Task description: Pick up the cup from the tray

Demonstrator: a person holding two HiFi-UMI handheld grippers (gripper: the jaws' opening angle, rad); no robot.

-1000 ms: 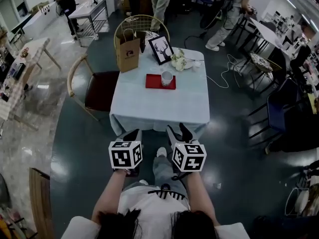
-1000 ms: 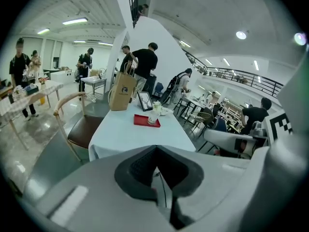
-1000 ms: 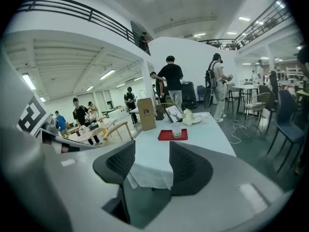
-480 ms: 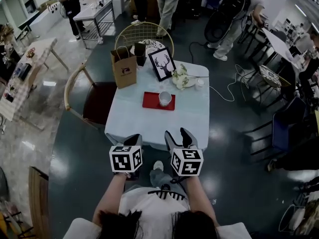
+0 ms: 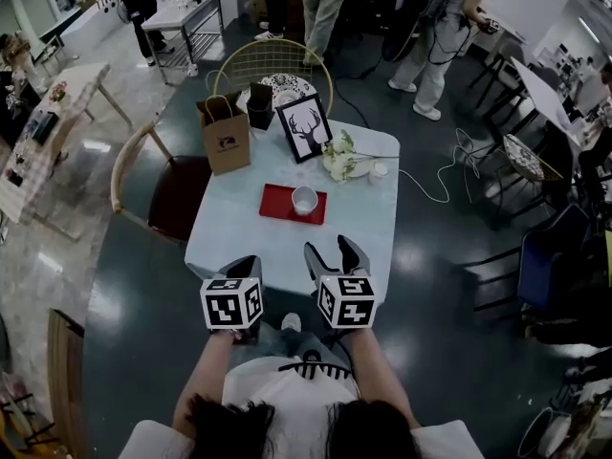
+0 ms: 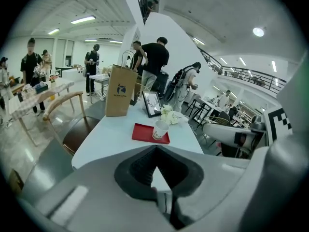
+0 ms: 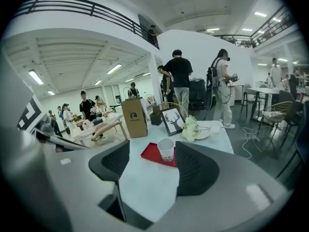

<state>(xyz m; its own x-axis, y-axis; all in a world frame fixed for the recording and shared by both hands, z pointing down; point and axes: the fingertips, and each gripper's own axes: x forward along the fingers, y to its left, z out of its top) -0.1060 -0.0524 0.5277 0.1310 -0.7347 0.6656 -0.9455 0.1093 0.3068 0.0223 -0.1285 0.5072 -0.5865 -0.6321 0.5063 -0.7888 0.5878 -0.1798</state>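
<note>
A white paper cup (image 5: 304, 200) stands upright on the right end of a red tray (image 5: 276, 202), in the middle of a pale-clothed table (image 5: 287, 247). Both grippers hover at the table's near edge, well short of the tray. My left gripper (image 5: 247, 265) is shut with nothing in it; its view shows the cup (image 6: 161, 129) and tray (image 6: 144, 133) far ahead. My right gripper (image 5: 330, 254) is open and holds nothing. In its view (image 7: 152, 151) the cup (image 7: 166, 150) appears between the two pads, but far off.
Along the table's far side stand a brown paper bag (image 5: 225, 137), a framed deer picture (image 5: 304, 127) and white flowers (image 5: 339, 163). A wooden chair (image 5: 158, 185) sits at the left, a wire chair (image 5: 273, 65) behind. Several people stand beyond. A cable (image 5: 449, 175) lies on the floor.
The person has stepped toward the table; both grippers have gone from in front of it to its near edge. The cup and tray have not moved. Jaw states are unchanged.
</note>
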